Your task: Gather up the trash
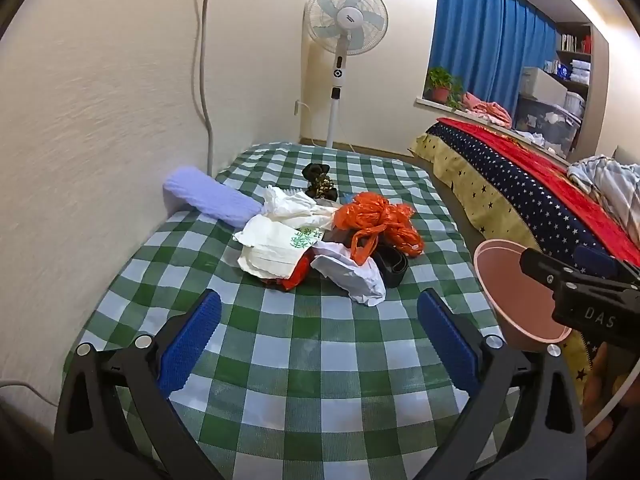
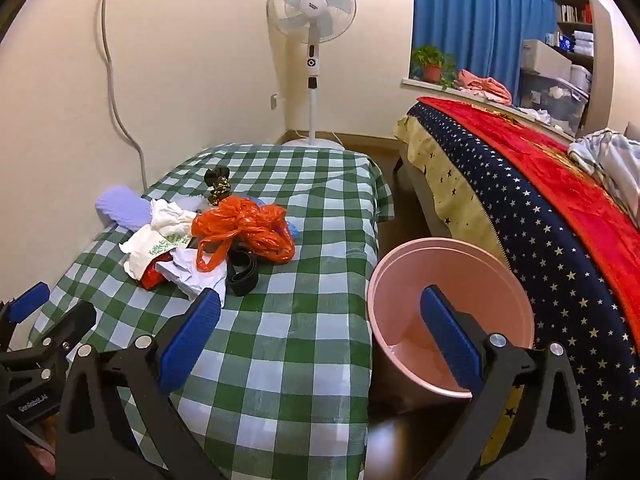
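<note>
A heap of trash lies on the green-checked table (image 1: 304, 344): an orange plastic bag (image 1: 380, 220), white crumpled paper (image 1: 352, 276), a white printed wrapper (image 1: 276, 244), a red scrap and a black strap (image 1: 394, 266). The heap also shows in the right wrist view, with the orange bag (image 2: 244, 228) on top. A pink bin (image 2: 448, 280) stands on the floor right of the table; its rim (image 1: 486, 252) shows in the left wrist view. My left gripper (image 1: 318, 344) is open and empty, short of the heap. My right gripper (image 2: 320, 336) is open and empty over the table's right edge and the bin.
A lilac rolled towel (image 1: 208, 196) and a dark crumpled item (image 1: 318, 180) lie beyond the heap by the wall. A standing fan (image 1: 344, 40) is behind the table. A bed with a starry cover (image 2: 540, 216) runs along the right, past the bin.
</note>
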Demonstrator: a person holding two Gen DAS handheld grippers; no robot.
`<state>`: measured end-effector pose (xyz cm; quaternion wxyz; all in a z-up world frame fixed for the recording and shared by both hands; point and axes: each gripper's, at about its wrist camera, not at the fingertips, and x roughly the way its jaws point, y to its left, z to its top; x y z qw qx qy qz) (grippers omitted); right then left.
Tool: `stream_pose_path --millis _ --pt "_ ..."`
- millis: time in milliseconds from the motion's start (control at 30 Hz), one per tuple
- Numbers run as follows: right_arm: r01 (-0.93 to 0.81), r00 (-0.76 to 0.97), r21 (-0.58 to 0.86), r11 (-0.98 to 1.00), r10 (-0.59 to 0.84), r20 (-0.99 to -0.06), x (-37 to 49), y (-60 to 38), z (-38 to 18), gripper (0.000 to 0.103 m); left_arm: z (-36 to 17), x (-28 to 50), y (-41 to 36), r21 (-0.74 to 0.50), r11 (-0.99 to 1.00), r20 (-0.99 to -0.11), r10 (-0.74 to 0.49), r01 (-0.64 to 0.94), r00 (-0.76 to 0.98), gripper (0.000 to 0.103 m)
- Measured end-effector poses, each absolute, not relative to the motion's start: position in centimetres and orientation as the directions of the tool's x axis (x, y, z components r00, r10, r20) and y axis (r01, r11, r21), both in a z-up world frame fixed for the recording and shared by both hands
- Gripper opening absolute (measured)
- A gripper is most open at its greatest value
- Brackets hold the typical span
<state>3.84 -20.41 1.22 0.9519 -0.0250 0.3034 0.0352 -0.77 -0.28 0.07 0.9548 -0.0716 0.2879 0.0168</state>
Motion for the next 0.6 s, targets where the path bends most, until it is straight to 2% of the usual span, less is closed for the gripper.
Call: stream_pose_path --millis 600 --pt "-0.084 0.821 -0.036 0.996 0.049 -0.569 3.68 -20.24 1.41 0.098 0.25 -0.95 -0.38 -0.127 0.989 -0.55 -0.012 -0.07 0.835 0.095"
